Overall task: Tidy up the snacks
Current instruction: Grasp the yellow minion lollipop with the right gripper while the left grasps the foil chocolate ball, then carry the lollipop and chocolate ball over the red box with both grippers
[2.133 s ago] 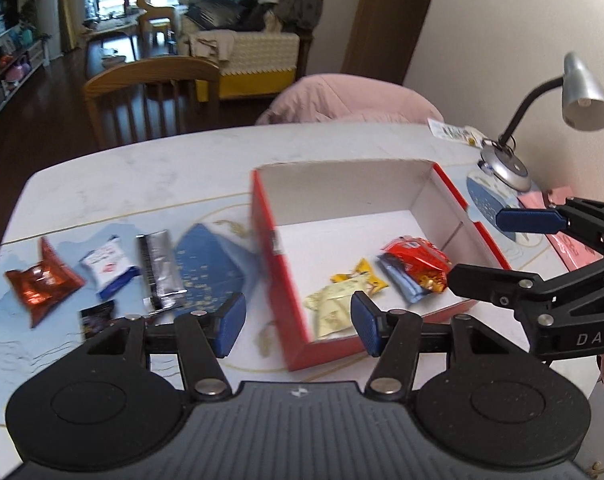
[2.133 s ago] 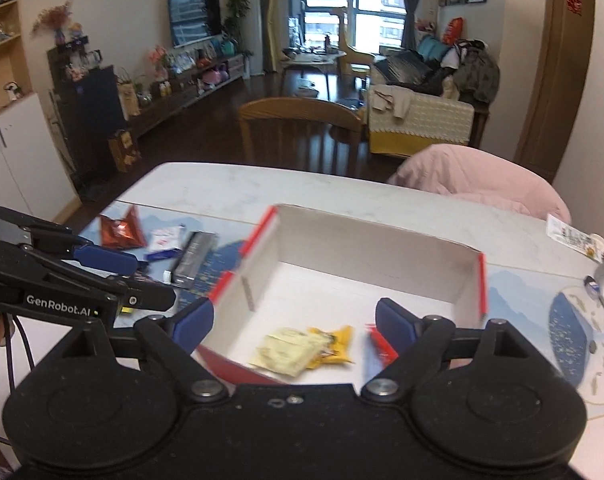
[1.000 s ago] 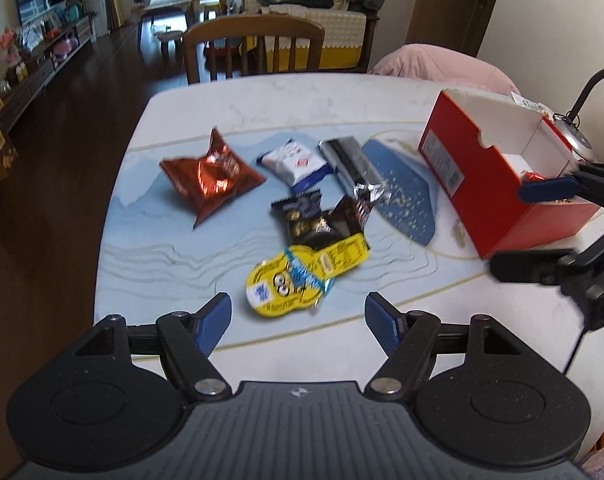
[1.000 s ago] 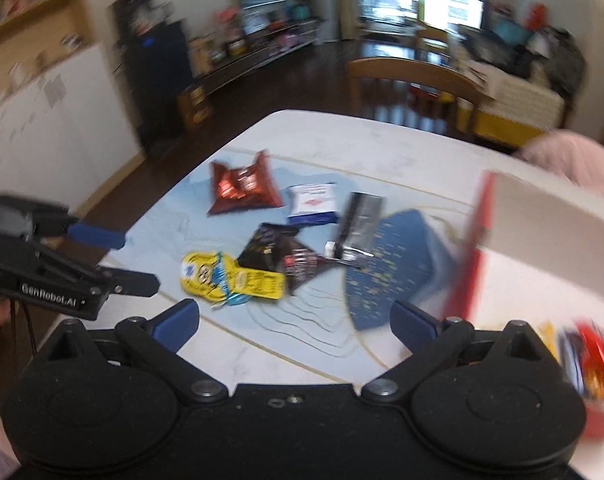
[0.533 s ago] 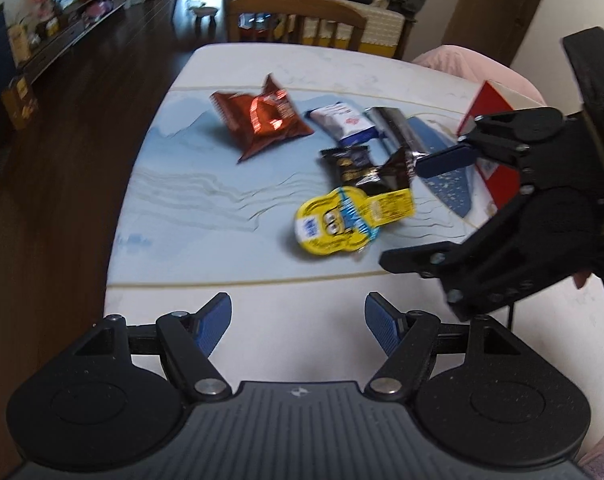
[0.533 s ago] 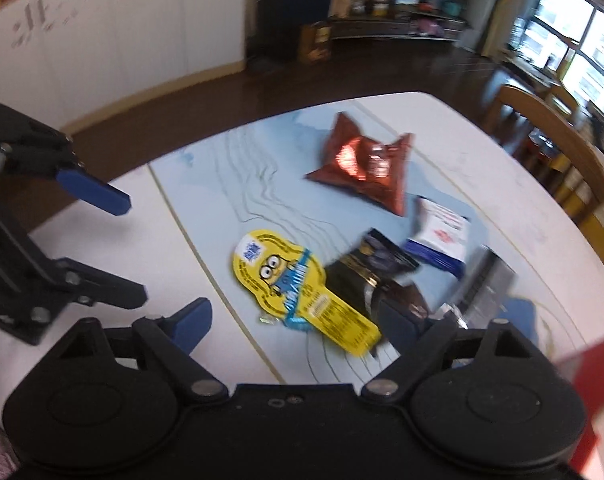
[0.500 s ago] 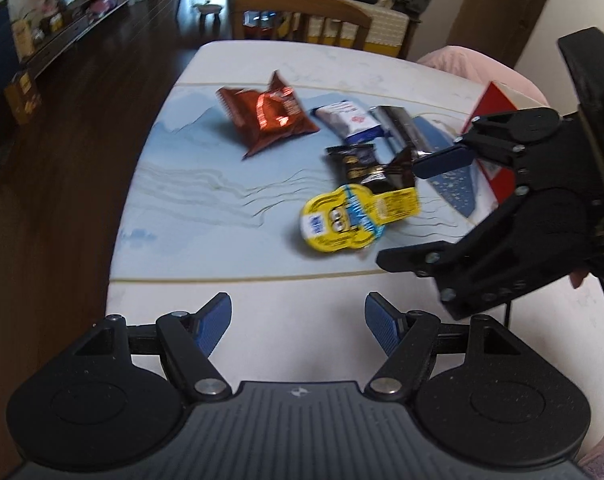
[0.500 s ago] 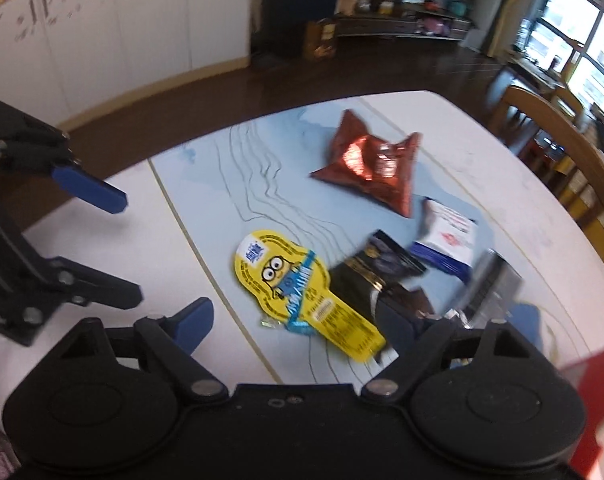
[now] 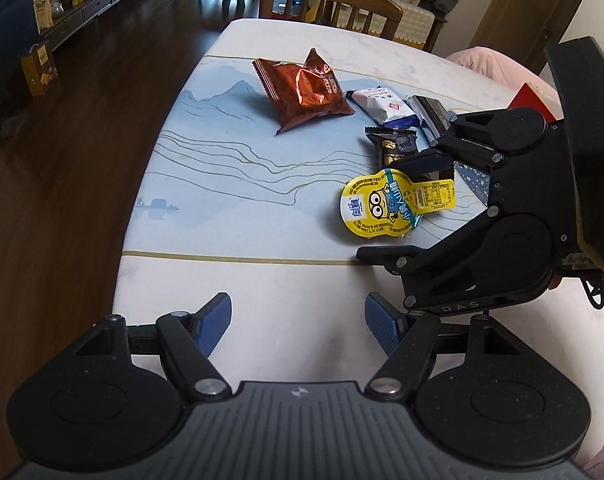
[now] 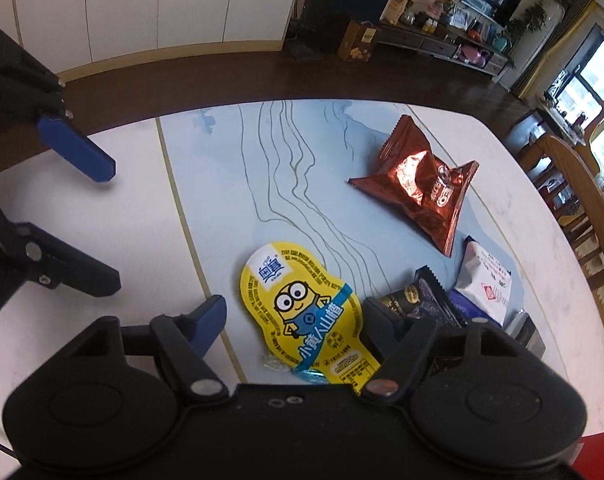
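A yellow cartoon-print packet (image 10: 298, 300) lies flat on the blue table mat (image 10: 262, 184). My right gripper (image 10: 294, 314) straddles it. Its jaws are closing with the packet between them, and the blue pad on the left stands apart from the packet's edge. In the left wrist view the right gripper (image 9: 380, 210) frames the same yellow packet (image 9: 394, 204). My left gripper (image 9: 298, 316) hangs open over bare white tabletop, nothing between its fingers. A corner of the red box (image 9: 530, 98) shows behind the right gripper.
Beyond the yellow packet lie a red-brown foil bag (image 9: 302, 92), a white-and-blue packet (image 9: 382, 106), a dark packet (image 9: 394, 144) and a silver-black bar (image 9: 430, 114). The table's left edge drops to dark floor. A wooden chair (image 9: 330, 0) stands at the far end.
Both grippers left the red box and came over the loose snacks. The right gripper dropped around the yellow packet, rolled, and its jaws narrowed. The left gripper sank slightly, still open.
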A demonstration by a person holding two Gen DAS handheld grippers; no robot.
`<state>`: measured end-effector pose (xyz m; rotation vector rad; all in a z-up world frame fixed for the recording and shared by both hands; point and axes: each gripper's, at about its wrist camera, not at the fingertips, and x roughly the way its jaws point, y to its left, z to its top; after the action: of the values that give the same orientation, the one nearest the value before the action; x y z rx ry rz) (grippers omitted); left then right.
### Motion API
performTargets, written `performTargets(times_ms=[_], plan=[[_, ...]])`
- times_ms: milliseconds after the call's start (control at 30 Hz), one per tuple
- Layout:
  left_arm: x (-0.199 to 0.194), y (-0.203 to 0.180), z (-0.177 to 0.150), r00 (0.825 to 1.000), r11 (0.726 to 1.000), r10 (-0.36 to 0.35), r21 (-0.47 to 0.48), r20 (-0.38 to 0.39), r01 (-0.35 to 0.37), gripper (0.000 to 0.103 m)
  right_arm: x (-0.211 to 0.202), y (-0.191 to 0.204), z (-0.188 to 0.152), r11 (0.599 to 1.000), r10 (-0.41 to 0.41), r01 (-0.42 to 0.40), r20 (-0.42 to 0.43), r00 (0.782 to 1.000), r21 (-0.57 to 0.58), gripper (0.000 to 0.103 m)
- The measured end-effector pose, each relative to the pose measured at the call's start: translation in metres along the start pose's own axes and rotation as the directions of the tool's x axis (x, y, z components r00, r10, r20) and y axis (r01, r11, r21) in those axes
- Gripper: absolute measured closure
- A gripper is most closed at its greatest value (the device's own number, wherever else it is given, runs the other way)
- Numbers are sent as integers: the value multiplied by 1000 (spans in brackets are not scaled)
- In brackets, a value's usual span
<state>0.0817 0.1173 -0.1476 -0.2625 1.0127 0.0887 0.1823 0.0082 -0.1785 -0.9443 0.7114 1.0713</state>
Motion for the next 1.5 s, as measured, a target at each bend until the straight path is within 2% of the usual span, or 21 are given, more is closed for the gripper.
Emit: performTargets(times_ms=[67, 133, 200, 367, 600, 800, 900, 1067, 1100, 1267, 1367, 1500], plan=[[2, -1, 1, 1000, 1000, -2, 5, 0, 2, 30, 0, -2, 1, 1000, 5, -5, 1, 1000, 7, 41], [3, -2, 3, 1000, 1000, -7, 7, 0, 7, 30, -1, -3, 1, 1000, -1, 1, -1, 1000, 14, 43], [4, -4, 5, 1000, 1000, -9, 14, 2, 9, 30, -2, -3, 0, 1000, -9, 9, -1, 1000, 11, 54], [8, -8, 8, 1000, 999, -11, 32, 7, 11, 30, -10, -11, -2, 998, -5, 5, 11, 1000, 64, 54], [16, -12, 20, 999, 999, -19, 52, 31, 17, 30, -35, -33, -10, 978, -23, 17, 25, 999, 207, 54], [45, -30, 36, 999, 991, -6, 137, 48, -1, 30, -54, -50, -30, 949, -36, 34, 1, 999, 312, 54], [61, -35, 46, 999, 992, -19, 129, 36, 14, 30, -60, -51, -39, 936, -42, 41, -4, 999, 349, 54], [75, -44, 56, 999, 986, 2, 169, 49, -10, 31, -65, -53, -50, 920, -49, 49, -10, 999, 389, 54], [76, -46, 57, 999, 984, 2, 177, 52, -12, 33, -65, -54, -52, 917, -50, 50, -11, 999, 395, 54], [79, -63, 56, 997, 963, 35, 264, 76, -54, 68, -70, -59, -57, 892, -63, 57, -4, 998, 448, 54], [78, -68, 53, 996, 957, 33, 286, 77, -54, 69, -74, -58, -60, 880, -68, 58, 4, 998, 472, 54], [76, -67, 53, 997, 962, 36, 269, 65, -52, 70, -82, -54, -63, 861, -72, 55, 15, 997, 505, 54]])
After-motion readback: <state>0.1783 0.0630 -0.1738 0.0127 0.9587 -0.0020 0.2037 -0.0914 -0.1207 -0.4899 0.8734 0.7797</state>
